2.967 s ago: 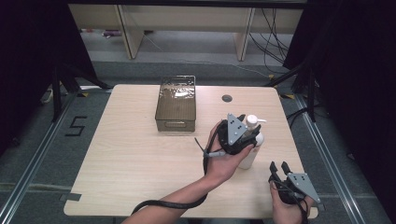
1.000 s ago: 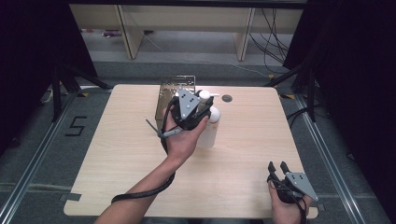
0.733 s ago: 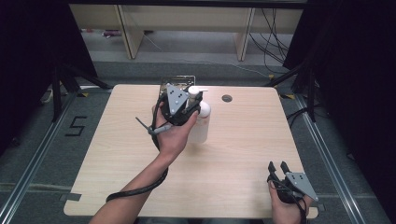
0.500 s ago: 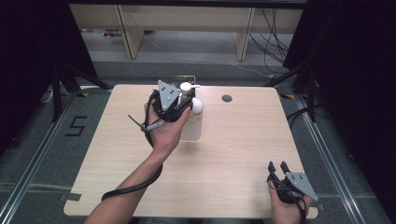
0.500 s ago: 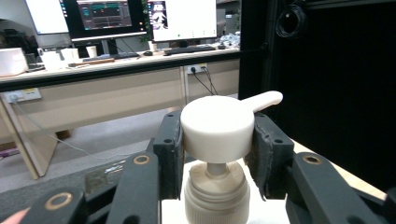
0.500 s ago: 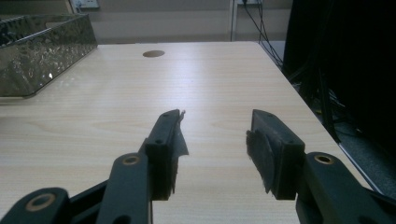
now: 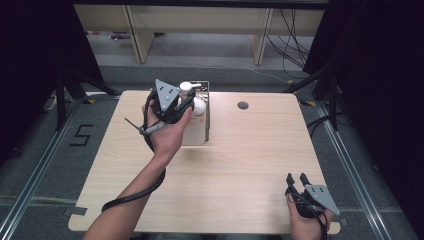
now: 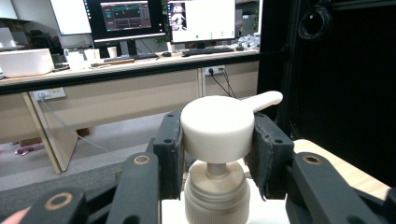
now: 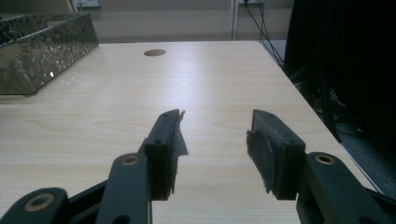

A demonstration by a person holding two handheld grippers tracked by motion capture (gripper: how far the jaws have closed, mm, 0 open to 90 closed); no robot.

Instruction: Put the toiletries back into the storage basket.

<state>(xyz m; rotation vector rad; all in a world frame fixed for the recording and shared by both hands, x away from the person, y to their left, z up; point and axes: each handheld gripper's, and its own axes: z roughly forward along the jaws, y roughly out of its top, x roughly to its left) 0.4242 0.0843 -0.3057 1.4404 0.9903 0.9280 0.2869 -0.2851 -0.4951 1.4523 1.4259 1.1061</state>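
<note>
Your left tongs point(image 7: 186, 100) are clamped on the round white pump head point(image 8: 218, 128) of the white plastic pump bottle point(image 7: 194, 127), which hangs over the table's far edge, left of centre, right at the dark perforated metal basket point(image 7: 207, 107). In the left gripper view both pads squeeze the head's sides, with the spout poking out past the right pad. That's a risky hold, I'd say: smooth plastic, a sprung head that could slip or sink, and a full body swinging beneath. The tan ribbed collar point(image 8: 215, 191) below would be firmer. Your right tongs point(image 7: 297, 179) sit spread and empty at the near right corner of the pale wooden table point(image 7: 250, 150), well apart from the bottle.
</note>
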